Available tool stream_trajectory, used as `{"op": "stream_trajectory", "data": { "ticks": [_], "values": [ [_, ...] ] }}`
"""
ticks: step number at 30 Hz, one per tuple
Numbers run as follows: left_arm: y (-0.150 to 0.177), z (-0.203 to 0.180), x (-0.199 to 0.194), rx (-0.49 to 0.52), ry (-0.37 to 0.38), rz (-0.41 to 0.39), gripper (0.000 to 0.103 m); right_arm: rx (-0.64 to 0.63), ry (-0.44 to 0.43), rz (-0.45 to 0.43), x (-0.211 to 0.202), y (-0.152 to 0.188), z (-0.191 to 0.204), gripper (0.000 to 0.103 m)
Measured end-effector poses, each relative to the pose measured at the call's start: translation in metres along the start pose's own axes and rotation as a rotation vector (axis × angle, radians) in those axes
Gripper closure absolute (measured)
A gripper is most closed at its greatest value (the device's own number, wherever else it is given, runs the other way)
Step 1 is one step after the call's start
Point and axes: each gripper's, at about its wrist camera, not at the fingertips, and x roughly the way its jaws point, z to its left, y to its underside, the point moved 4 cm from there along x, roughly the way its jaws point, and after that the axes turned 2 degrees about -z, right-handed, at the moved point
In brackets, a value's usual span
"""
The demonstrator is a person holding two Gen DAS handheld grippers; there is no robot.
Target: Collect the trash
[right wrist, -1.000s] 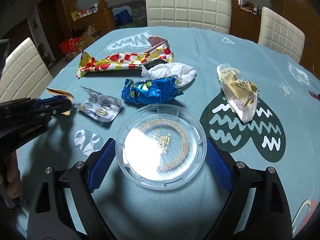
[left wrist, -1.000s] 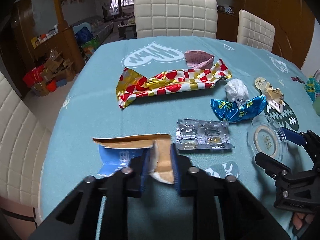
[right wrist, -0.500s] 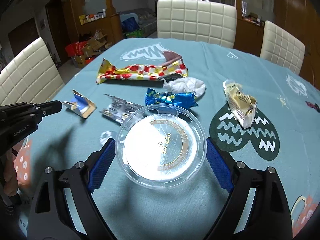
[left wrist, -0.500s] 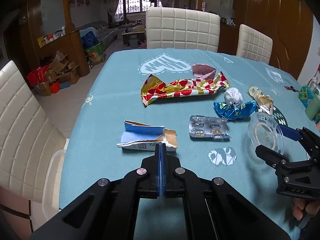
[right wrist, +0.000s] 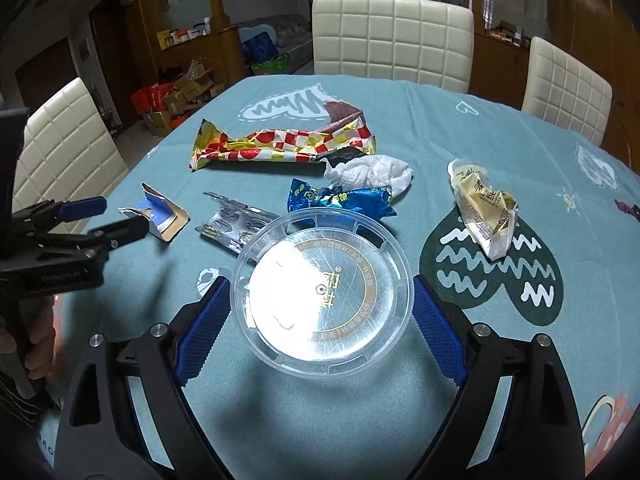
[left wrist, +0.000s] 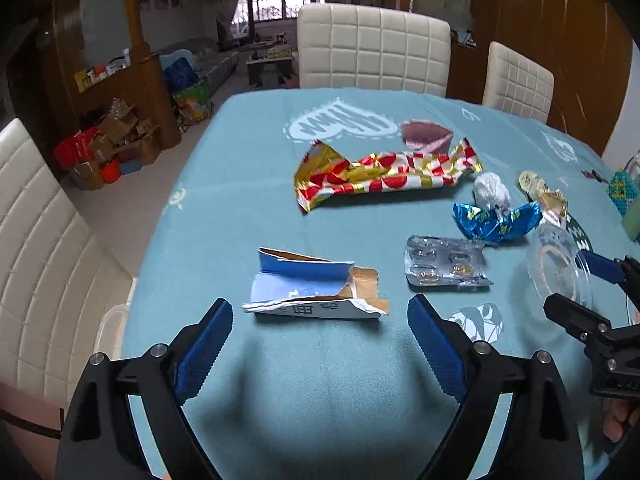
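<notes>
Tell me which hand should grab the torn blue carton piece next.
Left. The left gripper is opening, empty, with the carton piece just ahead of it. The right gripper is holding the clear lid.

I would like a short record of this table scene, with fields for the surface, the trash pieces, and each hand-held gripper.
surface: round table with teal cloth
trash: torn blue carton piece; blister pack; blue foil wrapper; red and gold wrapper; white tissue; cream wrapper
left hand-held gripper: jaws opening, nothing between them, carton piece just ahead on the cloth
right hand-held gripper: jaws closed on the clear plastic lid
</notes>
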Motion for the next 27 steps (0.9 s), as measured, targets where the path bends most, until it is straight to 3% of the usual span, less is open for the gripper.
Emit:
{"op": "stream_trajectory", "data": {
  "ticks": [6, 8, 12, 13, 16, 27],
  "values": [
    [0.007, -0.006, 0.024, 0.007, 0.011, 0.049, 0.016, 0.000, -0.001, 0.020, 0.010, 0.001, -0.002, 0.015],
    [0.008, -0.003, 0.027, -0.003, 0.012, 0.053, 0.023, 0.005, -0.002, 0.024, 0.012, 0.002, -0.003, 0.015],
    [0.005, 0.002, 0.023, -0.010, 0.010, 0.043, 0.076, 0.010, -0.003, 0.028, 0.013, 0.002, -0.004, 0.014],
    [0.005, 0.004, 0.022, -0.019, 0.020, 0.049, 0.085, 0.009, -0.004, 0.028, 0.013, 0.002, -0.003, 0.015],
    [0.006, 0.007, 0.020, -0.034, 0.039, 0.055, 0.096, -0.001, -0.004, 0.021, 0.010, 0.002, 0.001, 0.015],
    [0.002, 0.012, -0.002, -0.052, 0.037, -0.021, 0.100, -0.024, -0.005, -0.003, -0.001, -0.001, 0.008, 0.015]
  ]
}}
